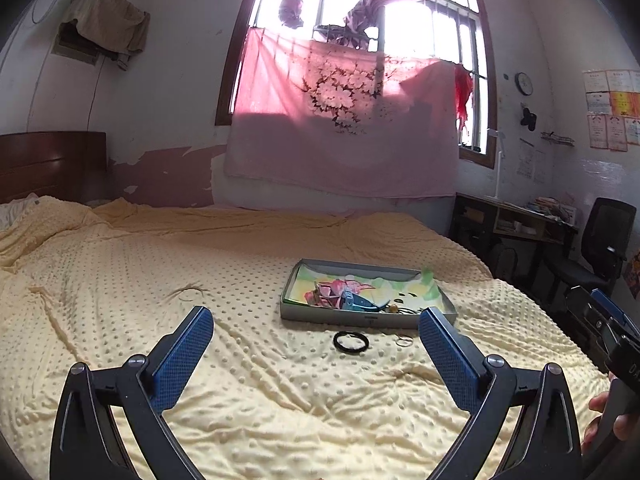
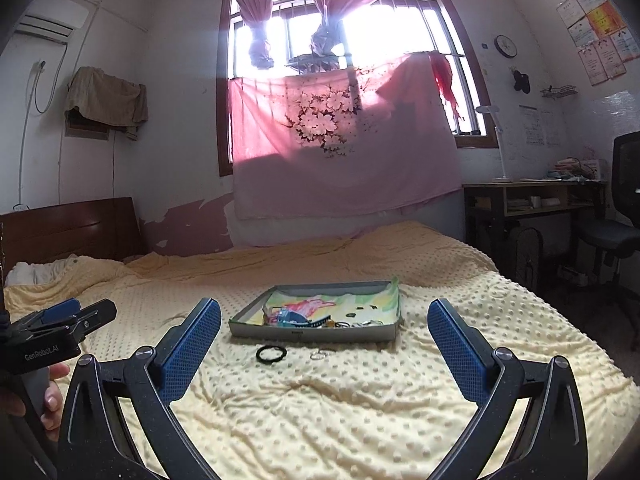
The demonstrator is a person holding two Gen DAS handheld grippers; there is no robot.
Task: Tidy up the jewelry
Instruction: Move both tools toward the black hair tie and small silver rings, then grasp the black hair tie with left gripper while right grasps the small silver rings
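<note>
A shallow grey box (image 1: 362, 320) (image 2: 316, 334) lined with a flowered cloth lies on the yellow dotted bedspread (image 1: 160, 280). It holds a blue watch (image 1: 360, 302) (image 2: 298, 319) and small jewelry pieces. In front of it on the bedspread lie a black bangle (image 1: 351, 341) (image 2: 271, 352) and a small silver ring (image 1: 403, 340) (image 2: 319, 355). My left gripper (image 1: 316, 320) is open and empty, short of the bangle. My right gripper (image 2: 324, 312) is open and empty, also short of the box. Each gripper shows at the edge of the other's view.
A wooden headboard (image 2: 72, 228) stands at the left. A desk (image 2: 532, 196) and a black office chair (image 2: 616, 236) stand right of the bed. A pink cloth (image 2: 344, 148) hangs below the window.
</note>
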